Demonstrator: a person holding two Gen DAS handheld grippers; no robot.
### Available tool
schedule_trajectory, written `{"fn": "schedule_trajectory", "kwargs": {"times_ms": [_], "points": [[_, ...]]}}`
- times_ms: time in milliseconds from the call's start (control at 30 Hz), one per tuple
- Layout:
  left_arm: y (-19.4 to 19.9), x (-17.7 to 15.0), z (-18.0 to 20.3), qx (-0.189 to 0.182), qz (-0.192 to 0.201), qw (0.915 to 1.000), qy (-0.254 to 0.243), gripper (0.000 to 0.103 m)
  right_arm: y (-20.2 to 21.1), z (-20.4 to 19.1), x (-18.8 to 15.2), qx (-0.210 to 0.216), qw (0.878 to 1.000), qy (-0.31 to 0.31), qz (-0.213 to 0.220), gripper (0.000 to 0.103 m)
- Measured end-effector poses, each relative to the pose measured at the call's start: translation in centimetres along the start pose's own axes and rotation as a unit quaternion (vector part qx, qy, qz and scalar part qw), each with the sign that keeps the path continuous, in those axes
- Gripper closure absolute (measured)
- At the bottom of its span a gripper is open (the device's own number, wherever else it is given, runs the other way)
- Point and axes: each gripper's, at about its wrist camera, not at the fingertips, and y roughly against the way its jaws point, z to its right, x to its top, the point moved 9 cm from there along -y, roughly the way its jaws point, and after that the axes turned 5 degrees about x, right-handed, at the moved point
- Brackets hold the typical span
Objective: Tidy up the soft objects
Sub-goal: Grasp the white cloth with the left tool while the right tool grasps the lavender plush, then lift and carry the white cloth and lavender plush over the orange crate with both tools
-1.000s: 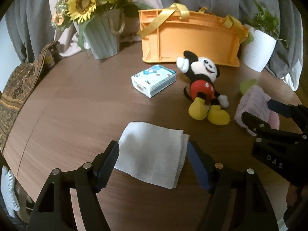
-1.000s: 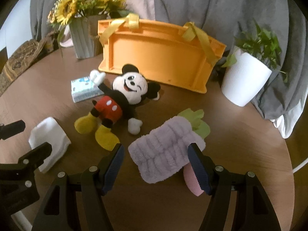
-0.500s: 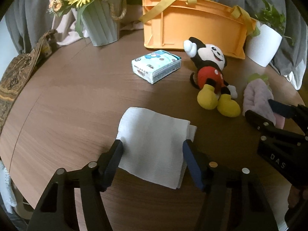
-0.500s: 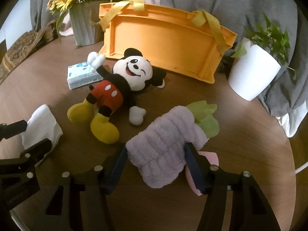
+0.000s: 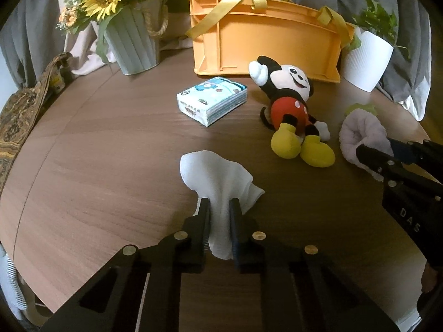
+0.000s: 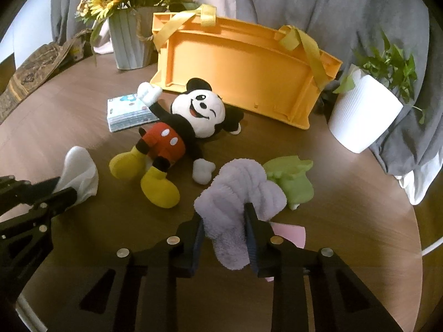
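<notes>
Left wrist view: the left gripper has just closed and pinches the white cloth, bunched on the bare table — wide free wood to its left, the stuffed mouse and tissue pack beyond.

Right wrist view: the right gripper, jaws just closed, clamps the lilac towel beside a green cloth — the table's edge curves near on the right, the orange basket behind.

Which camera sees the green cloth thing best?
The right wrist view. There the green cloth lies in the open, close to the camera, tucked against the purple towel. In the left wrist view only a thin green edge peeks over the towel, far off to the side.
</notes>
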Motion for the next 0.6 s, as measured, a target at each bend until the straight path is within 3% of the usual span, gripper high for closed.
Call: {"fn": "schedule_trajectory", "kwargs": {"times_ms": [333, 600], "points": [[2.7, 1.4, 0.2, -0.025, 0.022, 0.9993, 0.013, 0.089, 2.5, 0.1, 1.3, 0.000, 0.999, -0.014, 0.029, 0.076], [6.3, 4.4, 0.5, -0.037, 0.072, 0.9967, 0.005, 0.089, 4.5, 0.5, 2.6, 0.015, 0.997, -0.052, 0.049, 0.076]]}}
